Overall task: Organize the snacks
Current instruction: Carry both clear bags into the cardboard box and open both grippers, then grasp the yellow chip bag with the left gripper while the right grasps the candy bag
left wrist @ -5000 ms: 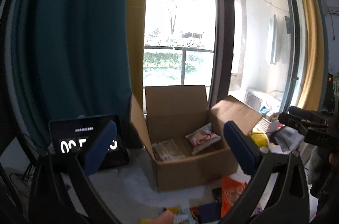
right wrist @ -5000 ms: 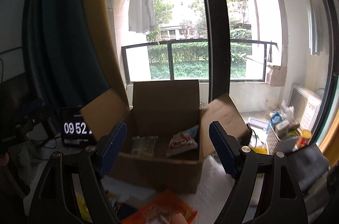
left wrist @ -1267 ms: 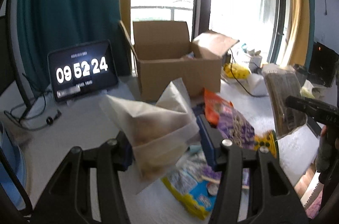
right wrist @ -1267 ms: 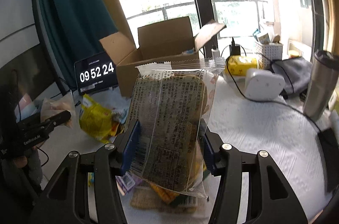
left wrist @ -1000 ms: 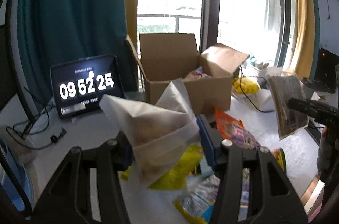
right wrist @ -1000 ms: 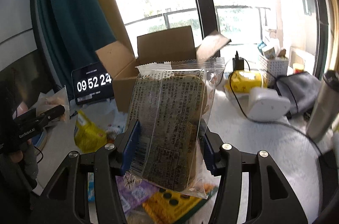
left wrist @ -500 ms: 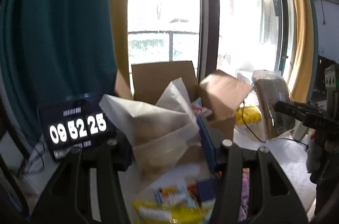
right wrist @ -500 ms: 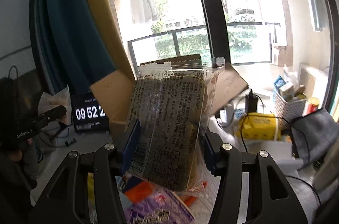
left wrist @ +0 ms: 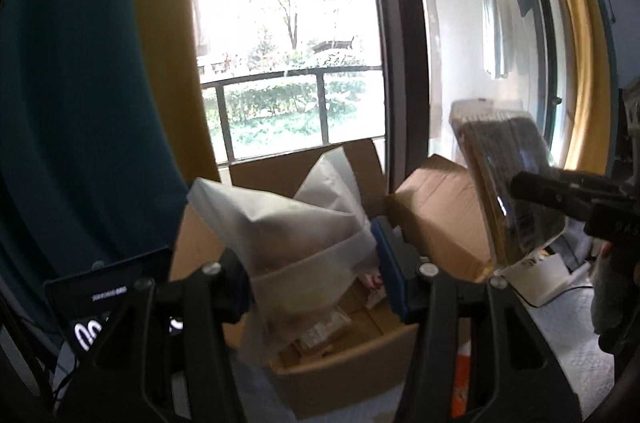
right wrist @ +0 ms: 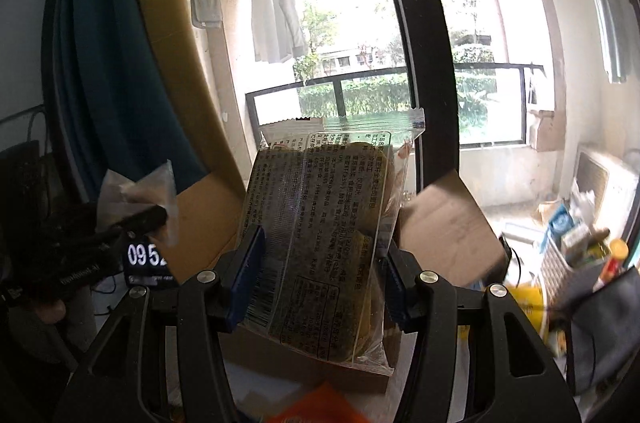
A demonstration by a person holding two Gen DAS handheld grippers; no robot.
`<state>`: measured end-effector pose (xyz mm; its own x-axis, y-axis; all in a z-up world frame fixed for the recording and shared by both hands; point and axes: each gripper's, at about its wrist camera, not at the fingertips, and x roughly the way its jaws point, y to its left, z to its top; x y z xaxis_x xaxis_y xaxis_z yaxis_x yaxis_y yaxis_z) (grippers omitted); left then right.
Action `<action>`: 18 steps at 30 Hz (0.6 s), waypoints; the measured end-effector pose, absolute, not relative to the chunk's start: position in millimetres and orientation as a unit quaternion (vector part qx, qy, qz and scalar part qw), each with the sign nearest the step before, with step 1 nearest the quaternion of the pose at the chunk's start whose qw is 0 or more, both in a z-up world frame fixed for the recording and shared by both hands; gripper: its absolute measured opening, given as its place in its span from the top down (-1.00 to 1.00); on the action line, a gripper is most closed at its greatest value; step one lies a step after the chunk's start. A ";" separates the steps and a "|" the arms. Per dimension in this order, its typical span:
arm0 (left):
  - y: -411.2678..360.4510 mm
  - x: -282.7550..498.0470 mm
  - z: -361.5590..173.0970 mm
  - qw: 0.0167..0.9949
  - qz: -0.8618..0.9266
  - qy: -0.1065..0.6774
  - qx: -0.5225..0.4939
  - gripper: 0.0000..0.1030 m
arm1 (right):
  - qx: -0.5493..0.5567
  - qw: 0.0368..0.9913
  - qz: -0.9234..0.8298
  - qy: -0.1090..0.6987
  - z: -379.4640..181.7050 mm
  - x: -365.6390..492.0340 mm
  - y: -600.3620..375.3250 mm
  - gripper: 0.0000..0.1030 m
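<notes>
Two grippers: left gripper [left wrist: 316, 263], right gripper [right wrist: 322, 275]. One white paper bag [left wrist: 296, 235]. One clear snack packet [right wrist: 328, 243]. One cardboard box [left wrist: 436, 223]; inside it perhaps two or three packets [left wrist: 324, 331], view too blocked to count surely. One digital clock [right wrist: 146, 263]. One orange wrapper [right wrist: 316, 407] on table. One white garment [right wrist: 276, 7] hanging outside window. One basket [right wrist: 560, 263] of small items at right.
</notes>
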<state>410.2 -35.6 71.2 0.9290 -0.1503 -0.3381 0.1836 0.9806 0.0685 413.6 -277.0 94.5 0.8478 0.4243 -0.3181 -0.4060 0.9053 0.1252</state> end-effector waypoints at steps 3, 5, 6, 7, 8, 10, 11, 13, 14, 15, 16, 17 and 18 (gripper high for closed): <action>-37.2 431.8 67.9 0.980 -0.079 0.176 0.053 -0.05 | 0.026 0.961 0.214 0.172 94.6 438.6 -272.1 -0.11; -37.3 445.3 65.3 0.979 -0.077 0.180 0.052 -0.07 | 0.023 0.961 0.213 0.174 91.8 452.9 -268.2 -0.11; -36.9 450.4 63.7 0.979 -0.073 0.181 0.051 -0.09 | 0.023 0.961 0.213 0.176 92.0 457.3 -266.8 -0.11; -37.0 454.3 61.9 0.980 -0.067 0.183 0.050 -0.11 | 0.024 0.960 0.213 0.179 90.0 465.7 -264.2 -0.11; -35.2 458.5 60.9 0.980 -0.063 0.184 0.046 -0.17 | 0.024 0.960 0.212 0.181 88.5 471.9 -262.1 -0.11; -32.2 464.6 59.5 0.981 -0.052 0.184 0.036 -0.37 | 0.023 0.959 0.209 0.187 83.5 487.9 -256.3 -0.13; -29.3 467.2 59.2 0.981 -0.050 0.184 0.029 -0.47 | 0.024 0.960 0.206 0.189 82.6 492.9 -253.7 -0.14; -24.0 471.8 58.7 0.981 -0.054 0.186 0.015 -0.60 | 0.021 0.960 0.198 0.195 78.5 507.7 -247.7 -0.35; -22.0 472.8 58.6 0.981 -0.053 0.187 0.011 -0.64 | 0.015 0.959 0.192 0.209 74.3 517.4 -243.3 -0.45; -20.2 472.0 59.0 0.981 -0.054 0.187 0.006 -0.65 | 0.011 0.957 0.190 0.219 70.7 522.4 -240.7 -0.60; -16.7 470.9 61.4 0.981 -0.055 0.188 0.003 -0.65 | 0.011 0.957 0.187 0.219 68.4 523.5 -240.0 -0.63; -15.7 468.2 62.3 0.981 -0.056 0.187 0.002 -0.66 | 0.010 0.958 0.185 0.217 66.7 522.0 -240.1 -0.63; -14.7 463.6 63.9 0.981 -0.057 0.186 0.002 -0.67 | 0.009 0.959 0.185 0.216 67.0 519.3 -240.3 -0.63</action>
